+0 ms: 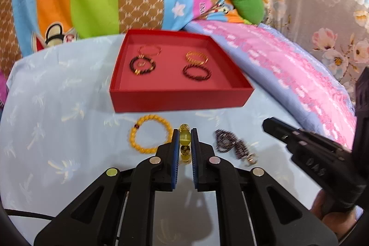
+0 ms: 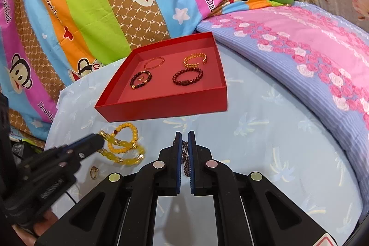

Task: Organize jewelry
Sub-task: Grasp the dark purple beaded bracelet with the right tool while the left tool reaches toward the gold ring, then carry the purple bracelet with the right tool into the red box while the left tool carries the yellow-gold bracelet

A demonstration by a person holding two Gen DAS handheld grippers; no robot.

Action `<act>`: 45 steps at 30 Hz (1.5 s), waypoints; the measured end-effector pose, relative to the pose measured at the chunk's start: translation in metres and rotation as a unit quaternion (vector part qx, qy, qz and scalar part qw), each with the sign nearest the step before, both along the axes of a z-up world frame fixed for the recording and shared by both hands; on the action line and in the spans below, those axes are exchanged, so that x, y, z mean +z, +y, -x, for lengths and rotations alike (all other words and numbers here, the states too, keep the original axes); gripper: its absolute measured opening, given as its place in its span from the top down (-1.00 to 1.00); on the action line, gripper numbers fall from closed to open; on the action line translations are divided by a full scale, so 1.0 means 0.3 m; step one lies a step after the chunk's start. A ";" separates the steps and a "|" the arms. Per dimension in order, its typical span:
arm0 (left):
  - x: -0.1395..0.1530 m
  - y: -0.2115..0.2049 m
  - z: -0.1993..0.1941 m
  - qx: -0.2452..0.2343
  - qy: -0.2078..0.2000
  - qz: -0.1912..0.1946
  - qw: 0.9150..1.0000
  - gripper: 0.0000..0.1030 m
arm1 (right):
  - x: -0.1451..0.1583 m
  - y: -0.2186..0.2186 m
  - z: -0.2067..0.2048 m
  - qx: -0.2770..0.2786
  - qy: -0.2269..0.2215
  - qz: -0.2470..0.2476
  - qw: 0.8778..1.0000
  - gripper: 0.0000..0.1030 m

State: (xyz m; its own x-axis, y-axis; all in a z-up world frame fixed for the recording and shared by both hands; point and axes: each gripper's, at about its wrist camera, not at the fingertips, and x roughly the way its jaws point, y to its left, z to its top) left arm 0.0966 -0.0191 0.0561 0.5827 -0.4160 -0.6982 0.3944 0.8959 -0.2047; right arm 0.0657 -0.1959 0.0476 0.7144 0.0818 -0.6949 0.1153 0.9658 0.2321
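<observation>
left gripper pinching translucent yellow bead bracelet btwn blue pads, strand edge-on so it hangs free below the tips. opaque yellow bracelet flat on cloth just left of the fingers, not held. right gripper pressed nearly together on dark bead strand, thin chain trapped in the slit, rest dangling under the pads. red tray ahead of both finger pairs, w/ four bracelets spaced apart inside, front strip bare, likely for these two. small ring on cloth left of right fingers, untouched.
</observation>
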 end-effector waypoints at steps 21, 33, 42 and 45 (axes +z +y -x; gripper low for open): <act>-0.007 0.018 -0.015 0.003 0.012 0.005 1.000 0.82 | -0.175 0.066 -0.092 0.030 0.069 0.034 0.997 0.69; 0.204 -0.061 -0.072 -0.027 -0.052 0.005 0.998 0.82 | 0.059 0.000 -0.126 0.023 -0.002 0.009 1.000 0.72; 0.254 -0.106 -0.261 -0.051 -0.038 0.066 0.996 0.82 | 0.079 -0.031 -0.308 0.020 -0.006 -0.002 1.000 0.72; 0.194 -0.114 -0.331 -0.051 -0.015 0.071 0.996 0.82 | 0.046 -0.031 -0.354 0.020 0.002 0.001 1.000 0.72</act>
